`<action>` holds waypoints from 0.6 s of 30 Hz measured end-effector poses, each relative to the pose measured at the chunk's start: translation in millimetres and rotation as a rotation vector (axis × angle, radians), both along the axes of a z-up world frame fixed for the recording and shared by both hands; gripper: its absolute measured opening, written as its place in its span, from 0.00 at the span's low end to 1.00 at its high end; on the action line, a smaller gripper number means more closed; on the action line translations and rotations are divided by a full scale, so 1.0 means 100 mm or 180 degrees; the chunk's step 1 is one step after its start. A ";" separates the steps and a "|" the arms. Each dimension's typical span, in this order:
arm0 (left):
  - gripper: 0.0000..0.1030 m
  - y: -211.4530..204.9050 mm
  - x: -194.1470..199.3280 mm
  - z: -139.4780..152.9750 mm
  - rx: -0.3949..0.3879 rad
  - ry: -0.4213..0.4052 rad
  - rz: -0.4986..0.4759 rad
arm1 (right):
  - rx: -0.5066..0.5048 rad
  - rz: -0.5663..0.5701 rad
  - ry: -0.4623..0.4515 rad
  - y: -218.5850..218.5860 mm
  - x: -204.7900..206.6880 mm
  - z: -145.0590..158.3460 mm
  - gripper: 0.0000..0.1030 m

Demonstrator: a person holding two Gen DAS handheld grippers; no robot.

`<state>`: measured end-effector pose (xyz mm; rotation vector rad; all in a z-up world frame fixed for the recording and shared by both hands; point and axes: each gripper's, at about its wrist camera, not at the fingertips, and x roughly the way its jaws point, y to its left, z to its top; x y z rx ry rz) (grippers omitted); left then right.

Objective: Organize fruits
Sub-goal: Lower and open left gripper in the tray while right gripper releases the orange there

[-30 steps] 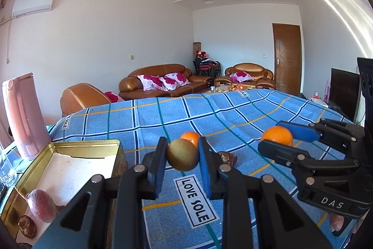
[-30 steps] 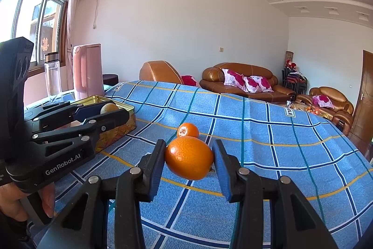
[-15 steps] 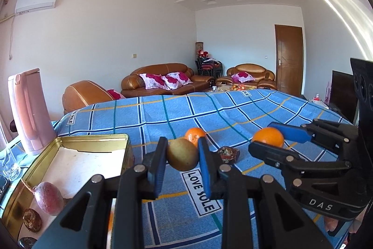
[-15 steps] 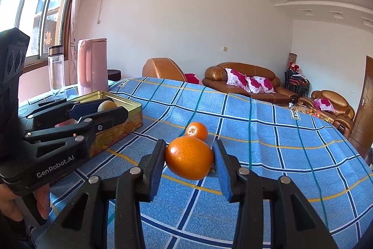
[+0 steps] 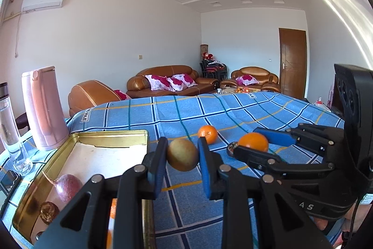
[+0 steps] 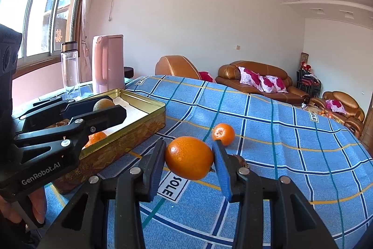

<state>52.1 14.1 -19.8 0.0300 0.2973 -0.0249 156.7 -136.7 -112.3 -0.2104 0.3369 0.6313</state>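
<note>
My left gripper [image 5: 182, 154] is shut on a brownish-yellow round fruit [image 5: 182, 154], held above the cloth just right of the gold tin [image 5: 112, 134]. It also shows in the right wrist view [image 6: 102, 106], over the tin [image 6: 139, 118]. My right gripper [image 6: 189, 157] is shut on an orange [image 6: 189, 157], held above the cloth; it shows in the left wrist view [image 5: 254, 142] too. A small orange [image 6: 223, 134] lies on the blue checked cloth [image 6: 291, 144] beyond. The tin holds a purple fruit [image 5: 66, 187], a dark brown fruit [image 5: 48, 211] and an orange [image 6: 95, 138].
A small dark brown fruit [image 5: 232, 146] lies on the cloth near the right gripper. A pink jug [image 5: 43, 109] and a clear bottle [image 5: 10, 123] stand left of the tin. A phone [image 5: 8, 180] lies at the left edge. Sofas stand behind the table.
Both grippers have swung left with their fruits held. The tin, the jug and the bottle have come further into view.
</note>
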 end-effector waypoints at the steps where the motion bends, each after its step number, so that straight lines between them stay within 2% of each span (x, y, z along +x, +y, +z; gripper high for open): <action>1: 0.27 0.02 -0.02 0.01 0.0003 -0.0005 0.0016 | -0.0001 0.0019 0.0005 0.03 -0.01 0.00 0.42; 18: 0.27 0.55 -0.19 0.01 -0.0104 0.0046 0.0365 | -0.0091 0.0327 0.0000 0.53 -0.17 0.01 0.42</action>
